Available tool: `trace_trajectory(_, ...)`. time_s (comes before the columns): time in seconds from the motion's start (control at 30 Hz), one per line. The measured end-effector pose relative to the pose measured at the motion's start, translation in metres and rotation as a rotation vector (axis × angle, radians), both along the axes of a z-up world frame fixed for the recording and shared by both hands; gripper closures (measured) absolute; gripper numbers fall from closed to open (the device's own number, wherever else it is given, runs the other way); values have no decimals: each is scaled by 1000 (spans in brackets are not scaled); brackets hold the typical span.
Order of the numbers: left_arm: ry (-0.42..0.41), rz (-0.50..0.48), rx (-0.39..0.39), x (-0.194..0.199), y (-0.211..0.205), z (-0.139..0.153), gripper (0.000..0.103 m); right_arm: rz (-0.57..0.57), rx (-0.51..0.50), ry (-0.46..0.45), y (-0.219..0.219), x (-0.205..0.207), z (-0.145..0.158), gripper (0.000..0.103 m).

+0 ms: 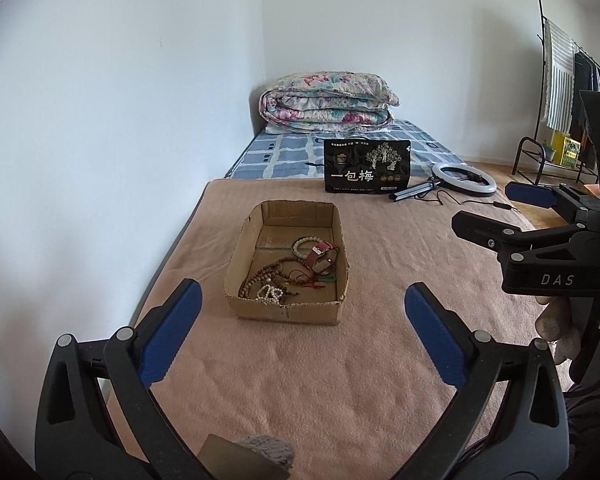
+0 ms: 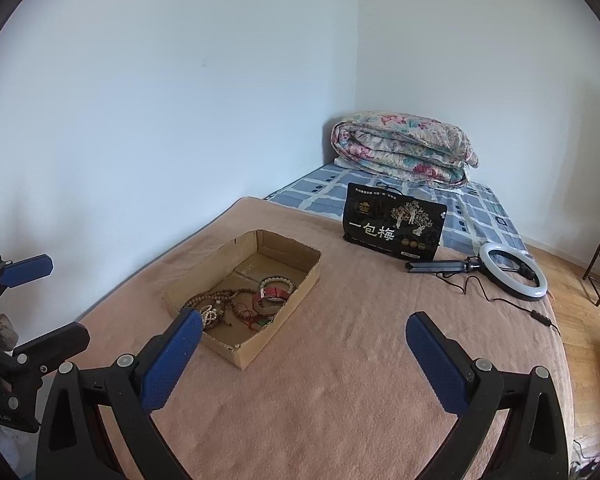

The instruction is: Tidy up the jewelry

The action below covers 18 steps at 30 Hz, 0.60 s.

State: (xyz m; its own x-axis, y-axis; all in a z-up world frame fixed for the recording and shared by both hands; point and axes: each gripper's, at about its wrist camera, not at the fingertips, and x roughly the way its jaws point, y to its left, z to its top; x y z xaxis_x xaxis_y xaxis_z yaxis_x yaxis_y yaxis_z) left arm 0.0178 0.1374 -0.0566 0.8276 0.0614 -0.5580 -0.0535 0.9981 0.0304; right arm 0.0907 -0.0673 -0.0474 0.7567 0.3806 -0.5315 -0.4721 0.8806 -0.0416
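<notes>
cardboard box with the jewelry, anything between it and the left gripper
Nothing visible does. Only bare pink blanket lies between the open left gripper and the cardboard box. To reach the bead strands and red watch inside, the fingers must clear the box's near wall.

1. My left wrist camera looks forward and slightly down along the left hand-held gripper [image 1: 303, 330], facing the cardboard box [image 1: 287, 309] straight ahead, fairly near, on the bed's pink blanket [image 1: 320, 392].
2. My right wrist camera looks the same way along the right hand-held gripper [image 2: 304, 344], with the cardboard box [image 2: 260, 350] ahead and to its left.
3. Both views share the box, the black bag [image 1: 366, 166], the ring light [image 1: 466, 178], the folded quilt [image 1: 328, 98] and the corner walls.
4. Each view catches the other hand-held gripper at its edge.
</notes>
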Motion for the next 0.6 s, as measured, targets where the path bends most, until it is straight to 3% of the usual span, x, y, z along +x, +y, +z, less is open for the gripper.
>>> trace_trajectory(0.17, 39, 23, 0, 1, -3, -3, 0, -9, -12, -15, -2, -3, -2, 0)
trace_trajectory(0.6, 50, 57, -18, 0, 3, -7, 0, -36, -10, -3, -11, 2, -7, 0)
